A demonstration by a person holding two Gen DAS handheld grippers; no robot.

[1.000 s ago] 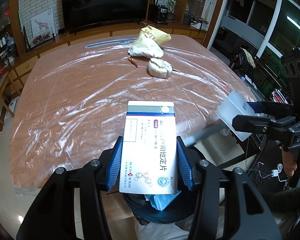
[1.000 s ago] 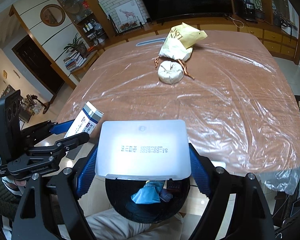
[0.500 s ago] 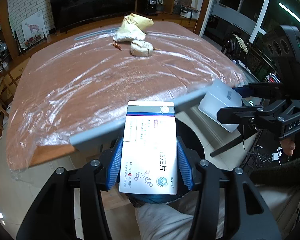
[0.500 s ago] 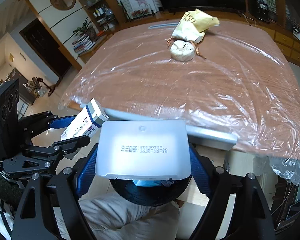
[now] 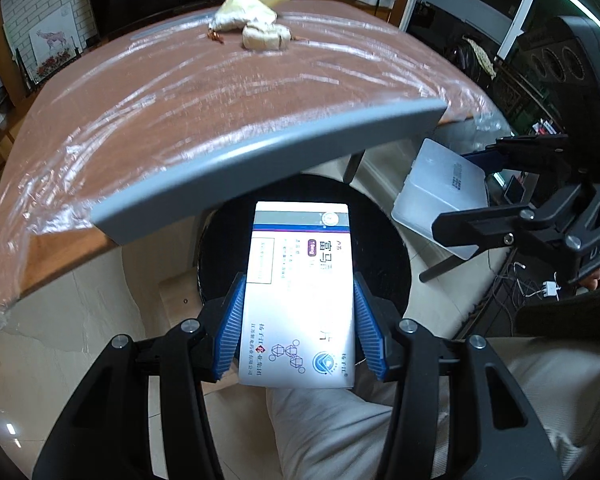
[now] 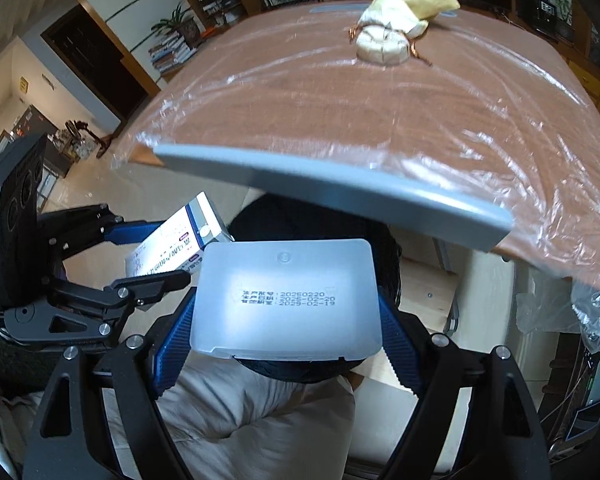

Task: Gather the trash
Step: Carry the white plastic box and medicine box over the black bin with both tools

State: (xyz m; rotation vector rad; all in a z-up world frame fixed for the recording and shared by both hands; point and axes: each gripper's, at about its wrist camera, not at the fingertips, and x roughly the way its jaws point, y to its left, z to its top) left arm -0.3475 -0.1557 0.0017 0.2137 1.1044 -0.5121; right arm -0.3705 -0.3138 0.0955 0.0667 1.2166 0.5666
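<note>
My left gripper [image 5: 298, 330] is shut on a white medicine box [image 5: 300, 292] with blue print and holds it over a black trash bin [image 5: 380, 248] below the table edge. My right gripper [image 6: 286, 330] is shut on a translucent white plastic box [image 6: 286, 298] with a printed date, also over the bin [image 6: 386, 256]. Each gripper shows in the other's view: the plastic box [image 5: 440, 196] at right, the medicine box [image 6: 176, 248] at left. On the far side of the table lie a crumpled yellow paper bag [image 5: 256, 2] and a round paper-wrapped lump [image 5: 265, 36].
The brown table [image 5: 180, 100] is covered in clear plastic film and has a grey front edge strip [image 5: 260, 160] just above the bin. A person's light trousers [image 6: 260, 412] lie under the grippers. Cabinets and a television stand behind the table.
Both grippers have dropped from above the table to below its front edge, still holding their boxes. The black bin now sits right under both boxes.
</note>
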